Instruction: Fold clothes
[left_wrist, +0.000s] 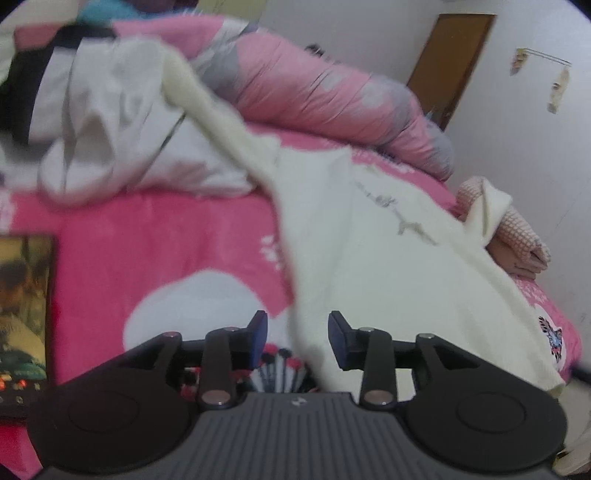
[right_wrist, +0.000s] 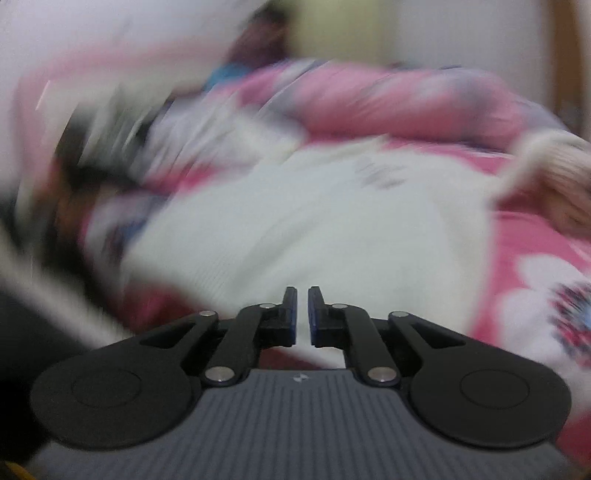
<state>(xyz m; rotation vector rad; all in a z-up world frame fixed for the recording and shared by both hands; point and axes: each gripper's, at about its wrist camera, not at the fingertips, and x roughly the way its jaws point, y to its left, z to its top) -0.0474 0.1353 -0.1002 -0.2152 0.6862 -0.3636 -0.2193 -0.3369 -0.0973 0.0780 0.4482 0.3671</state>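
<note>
Cream sweater (left_wrist: 388, 258): lay spread over the pink bed (left_wrist: 166, 236), body toward the bed's right edge, one sleeve (left_wrist: 207, 107) trailing back toward the heaped clothes (left_wrist: 110, 122) at the far side. Small stitched motif near the chest; badge near the hem at the bed's near right corner. Not folded flat; sleeve loose and twisted.

Handling, by judgement: knit, soft, limp, light to moderate in weight; likely to sag and stretch if lifted by one point; not slippery, not fragile. Best taken at a seamed edge such as hem corner, shoulder or cuff, pinching through both layers.

Left gripper (left_wrist: 297, 334): fingers spread apart, empty, hovering at the sweater's near left edge, cloth just beyond the tips.

Right gripper (right_wrist: 303, 314): fingers drawn nearly together, narrow slit between; view heavily blurred; nothing seen between them, sweater (right_wrist: 295, 229) lying just ahead.

Also noted: rolled pink quilt (left_wrist: 332, 92) along the bed's far edge; a person's hand (left_wrist: 524, 258) in a checked sleeve at the bed's right edge, under a cream fold.
</note>
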